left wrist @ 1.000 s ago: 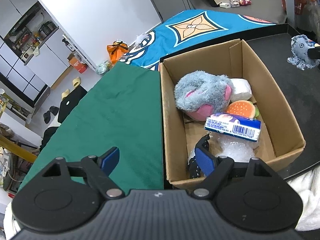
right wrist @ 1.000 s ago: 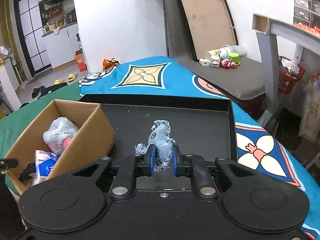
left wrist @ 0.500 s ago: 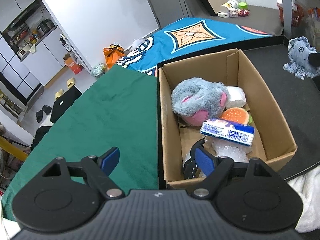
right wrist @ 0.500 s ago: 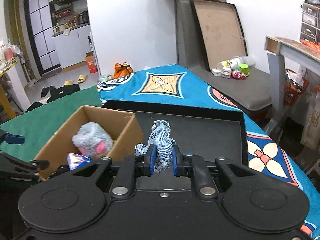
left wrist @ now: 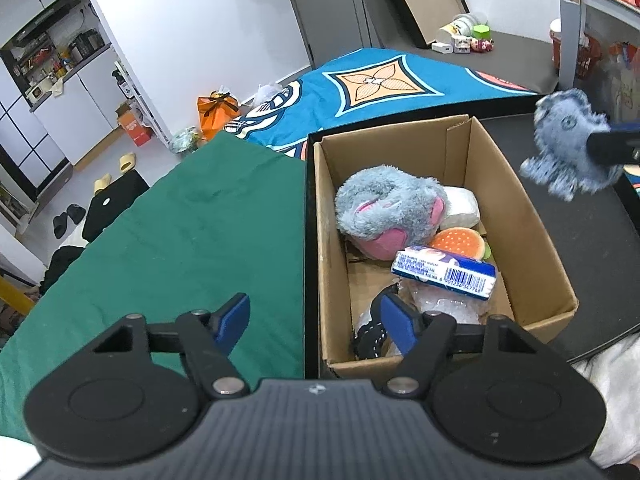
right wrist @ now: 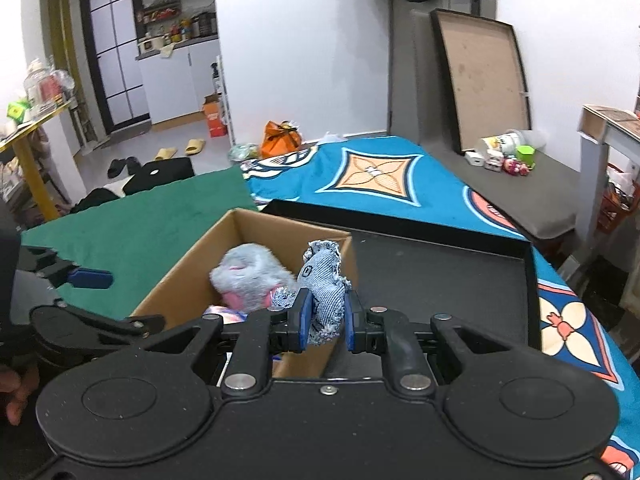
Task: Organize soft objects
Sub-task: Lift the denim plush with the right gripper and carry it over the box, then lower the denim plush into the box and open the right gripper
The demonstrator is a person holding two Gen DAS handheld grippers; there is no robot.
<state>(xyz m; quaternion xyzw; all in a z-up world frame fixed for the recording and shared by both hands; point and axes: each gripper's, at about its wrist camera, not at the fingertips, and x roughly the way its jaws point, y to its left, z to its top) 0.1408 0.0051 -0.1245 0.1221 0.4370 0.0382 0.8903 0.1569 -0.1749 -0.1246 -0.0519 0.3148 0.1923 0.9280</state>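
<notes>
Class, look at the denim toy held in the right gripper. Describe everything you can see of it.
The denim toy is a small soft figure of pale blue, faded denim with frayed, fringed edges and a round stitched eye. The right gripper is shut on its lower body, blue pads pressing both sides, so it stands upright above them. It is held in the air, touching nothing else, near the right wall of the cardboard box. In the left wrist view it looks blurred, with ragged limbs hanging down.

Room clutter beyond the work surface

An orange tied bag (right wrist: 281, 139) sits on the floor at 12 o'clock; yellow slippers (right wrist: 182, 149) lie at 10 o'clock; a brown framed board (right wrist: 483, 80) leans at 1 o'clock.
</notes>
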